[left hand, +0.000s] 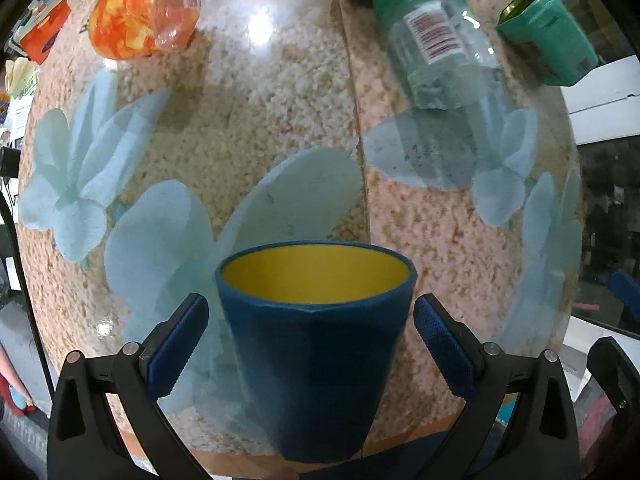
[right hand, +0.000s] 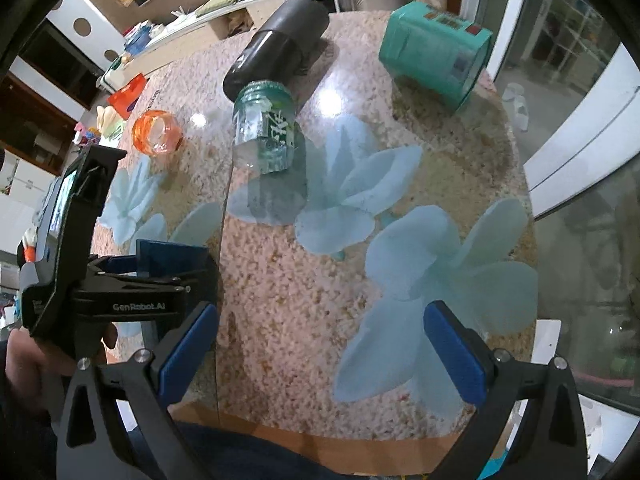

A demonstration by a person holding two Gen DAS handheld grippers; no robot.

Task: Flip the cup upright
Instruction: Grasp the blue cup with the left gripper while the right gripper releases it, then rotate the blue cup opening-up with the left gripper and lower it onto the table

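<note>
Left wrist view: the blue plastic cup with a yellow inside (left hand: 316, 356) is standing mouth-up at the near table edge, between the spread pads of the left gripper (left hand: 311, 346), gaps showing both sides.
Right wrist view: the right gripper (right hand: 320, 350) is hanging spread over the speckled flower-print table (right hand: 288, 300); the cup is hidden.

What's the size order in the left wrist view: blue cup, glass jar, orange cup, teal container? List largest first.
1. blue cup, though it is nearest the camera.
2. glass jar.
3. orange cup and teal container look alike; unranked.
</note>
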